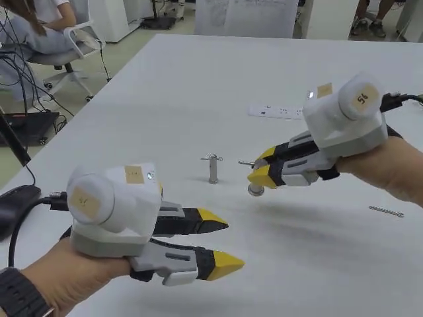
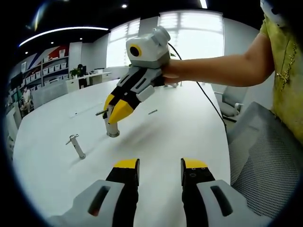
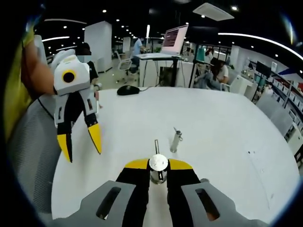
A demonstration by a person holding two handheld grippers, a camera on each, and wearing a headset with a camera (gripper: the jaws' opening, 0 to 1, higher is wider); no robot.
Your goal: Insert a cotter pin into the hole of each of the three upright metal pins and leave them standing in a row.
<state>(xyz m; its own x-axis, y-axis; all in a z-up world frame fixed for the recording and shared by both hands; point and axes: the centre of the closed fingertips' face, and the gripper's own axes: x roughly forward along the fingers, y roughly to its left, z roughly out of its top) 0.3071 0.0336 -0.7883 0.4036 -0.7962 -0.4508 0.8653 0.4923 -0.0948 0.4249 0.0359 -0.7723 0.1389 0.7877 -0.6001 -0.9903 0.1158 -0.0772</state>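
Nearest the person, the left tool [image 1: 231, 246] hovers low over the tabletop [image 1: 198, 86]. Its jaws are spread with nothing between them, and it looks parked as a spare hand, ready to steady a pin if one tips.

Off to the right a loose cotter pin [image 1: 386, 211] lies flat on the tabletop, well apart from the work. It is likely set by for the last pin.

Beyond the left tool, the right tool [image 1: 261, 166] comes down at a slant over the second metal pin [image 1: 256, 190], which stands upright on its wide foot. The right gripper view shows the jaws pressed close on either side of that pin's top. A cotter pin [image 1: 245, 162] pokes out level on the far side, so it seems to be passing through the hole, though I cannot tell how far. Gripping high probably keeps the pin from toppling during the push.

Just beside it stands the finished pin [image 1: 213, 170], upright and already pinned crosswise near its top. By this reckoning one pin is done, one is in hand and one is to come.

Farther off lies a white strip [image 1: 276, 111].
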